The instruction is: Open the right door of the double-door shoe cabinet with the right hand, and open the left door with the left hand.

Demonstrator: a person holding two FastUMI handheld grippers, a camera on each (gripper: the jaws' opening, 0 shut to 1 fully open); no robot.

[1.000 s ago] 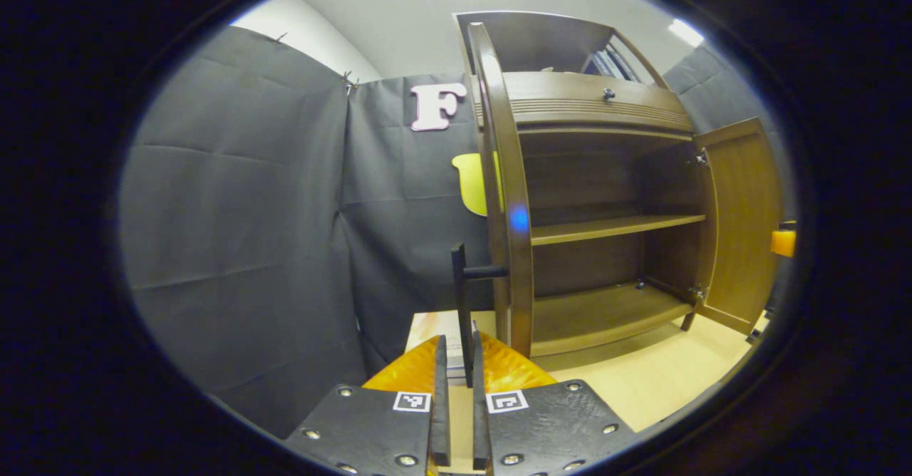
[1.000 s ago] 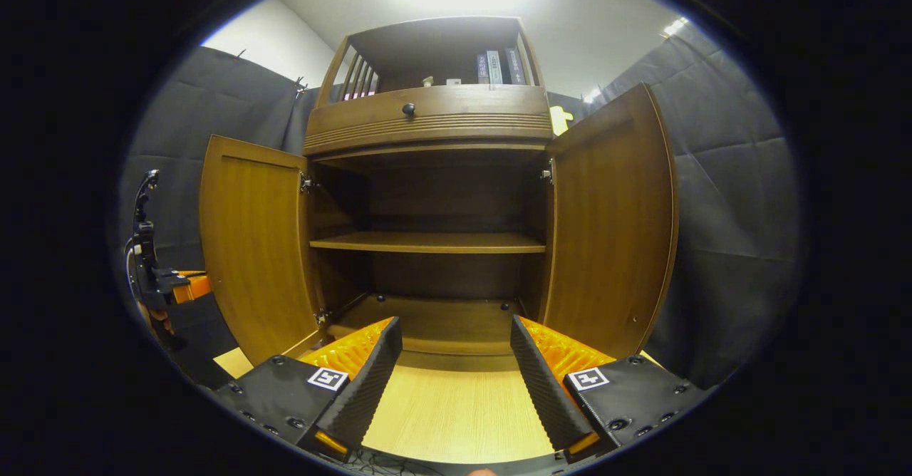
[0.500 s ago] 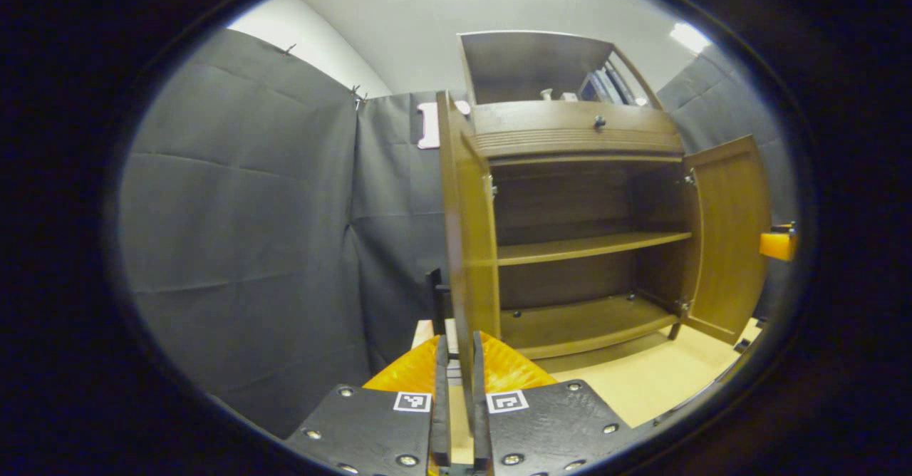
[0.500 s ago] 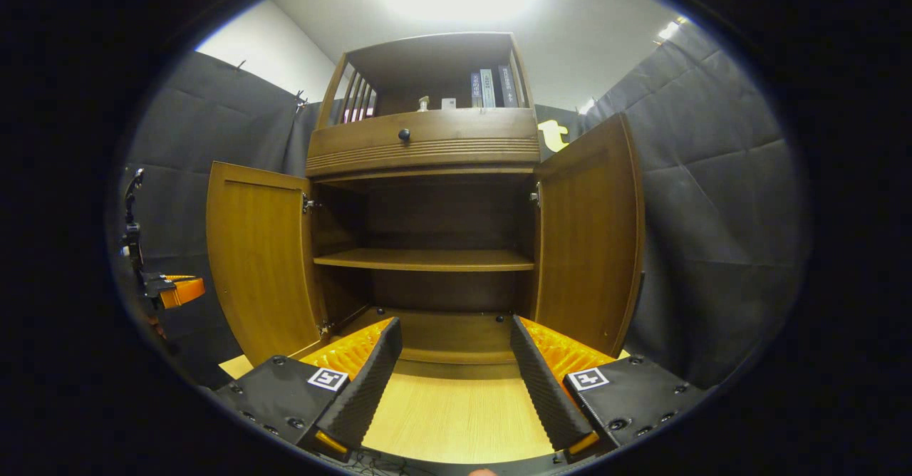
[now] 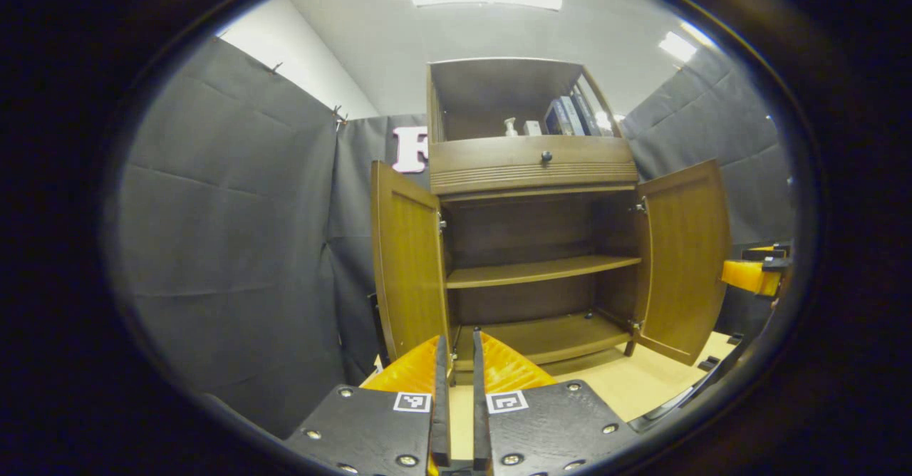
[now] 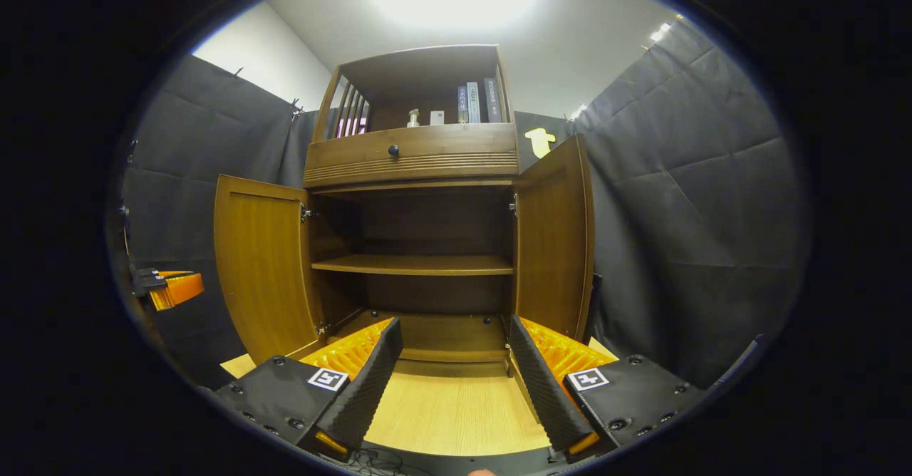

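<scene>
Wooden shoe cabinet (image 6: 417, 248) stands ahead with left door (image 5: 407, 266) and right door (image 6: 554, 244) both swung wide; I judge both openings done; my left gripper (image 5: 456, 369) is nearly closed on nothing, my right gripper (image 6: 452, 365) spread apart; next, I only draw clear

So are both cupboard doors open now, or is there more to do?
Both look done. In the right gripper view the left door and the right door stand swung wide, baring the empty shelf. Nothing is in hand: the right gripper is open, clear of the wood, and the left gripper is nearly closed on nothing. Nothing seems left but pulling away.
</scene>
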